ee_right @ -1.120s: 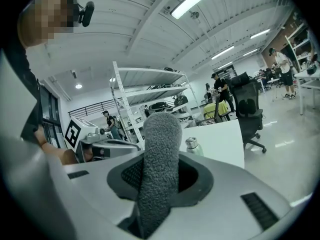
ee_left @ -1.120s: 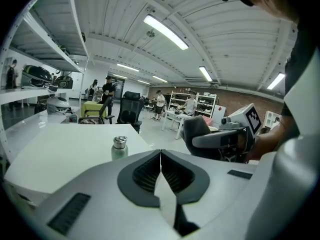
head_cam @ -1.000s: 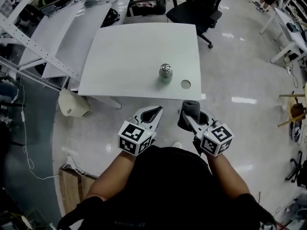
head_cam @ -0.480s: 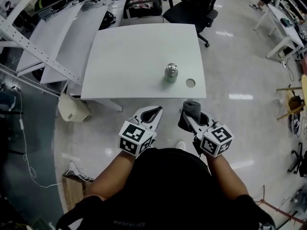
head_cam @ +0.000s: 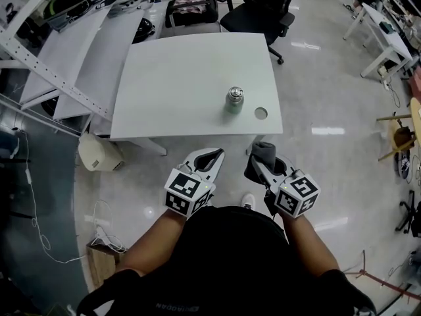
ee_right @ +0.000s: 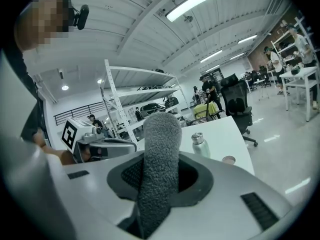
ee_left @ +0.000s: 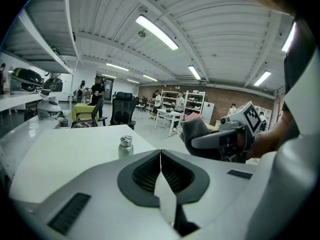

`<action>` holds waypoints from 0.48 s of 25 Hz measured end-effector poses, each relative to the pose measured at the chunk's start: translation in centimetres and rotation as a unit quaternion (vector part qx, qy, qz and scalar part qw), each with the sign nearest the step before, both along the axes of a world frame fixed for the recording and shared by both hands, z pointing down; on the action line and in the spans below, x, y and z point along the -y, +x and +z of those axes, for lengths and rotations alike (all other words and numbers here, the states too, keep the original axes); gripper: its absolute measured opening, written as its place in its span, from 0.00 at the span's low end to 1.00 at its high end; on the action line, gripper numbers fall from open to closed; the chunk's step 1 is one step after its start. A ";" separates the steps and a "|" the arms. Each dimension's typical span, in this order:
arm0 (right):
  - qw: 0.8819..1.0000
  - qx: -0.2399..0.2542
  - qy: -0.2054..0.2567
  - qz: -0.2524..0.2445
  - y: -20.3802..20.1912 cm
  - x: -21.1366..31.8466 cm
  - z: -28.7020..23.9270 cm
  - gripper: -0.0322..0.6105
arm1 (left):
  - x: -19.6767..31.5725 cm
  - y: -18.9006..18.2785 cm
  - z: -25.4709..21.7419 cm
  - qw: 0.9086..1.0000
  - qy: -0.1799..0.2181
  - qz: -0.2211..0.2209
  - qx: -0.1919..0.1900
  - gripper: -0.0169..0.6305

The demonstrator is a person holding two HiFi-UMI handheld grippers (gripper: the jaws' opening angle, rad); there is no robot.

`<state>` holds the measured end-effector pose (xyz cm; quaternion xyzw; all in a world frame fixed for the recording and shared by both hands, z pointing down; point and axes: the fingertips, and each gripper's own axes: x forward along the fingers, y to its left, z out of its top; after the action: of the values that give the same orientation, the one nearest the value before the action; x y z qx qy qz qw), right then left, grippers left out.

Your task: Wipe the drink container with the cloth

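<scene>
Holding the left gripper (head_cam: pixel 210 153) just off the table's (head_cam: pixel 177 84) near edge, fingers pressed together on nothing. Pinching a grey cloth (head_cam: pixel 262 151) in the right gripper's (head_cam: pixel 258 159) fingers beside it. Leaving the drink container (head_cam: pixel 235 99) upright near the table's front right corner.

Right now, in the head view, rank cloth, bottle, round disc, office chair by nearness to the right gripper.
1. Cloth, in the right gripper.
2. Round disc, table's near corner.
3. Bottle, beyond it, leftward.
4. Office chair, past the table.
</scene>
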<state>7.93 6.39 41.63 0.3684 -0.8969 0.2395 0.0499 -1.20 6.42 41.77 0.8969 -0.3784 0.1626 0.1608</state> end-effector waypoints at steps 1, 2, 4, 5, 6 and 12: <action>1.000 0.000 0.000 0.001 0.0 0.0 0.0 0.22 | 0.0 0.0 -0.1 1.000 0.001 0.002 0.000 0.05; 1.000 -0.001 0.001 0.002 -0.1 0.0 -0.1 0.22 | 0.0 -0.1 -0.1 1.000 0.002 0.003 0.001 0.05; 1.000 -0.001 0.002 0.002 -0.3 0.1 -0.2 0.22 | 0.0 -0.3 -0.3 1.000 0.003 0.004 0.002 0.05; 1.000 -0.001 0.002 0.002 -0.3 0.1 -0.3 0.22 | 0.1 -0.4 -0.4 1.000 0.004 0.003 0.003 0.05; 1.000 0.000 0.002 0.002 -0.4 0.1 -0.3 0.22 | 0.1 -0.4 -0.4 1.000 0.005 0.003 0.003 0.05; 1.000 -0.001 0.003 0.002 -0.6 -0.1 -0.3 0.22 | -0.1 -0.6 -0.6 1.000 0.006 0.006 0.005 0.05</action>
<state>7.30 6.50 41.31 0.3702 -0.8970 0.2363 0.0492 -1.79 6.49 41.18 0.8995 -0.3746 0.1654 0.1521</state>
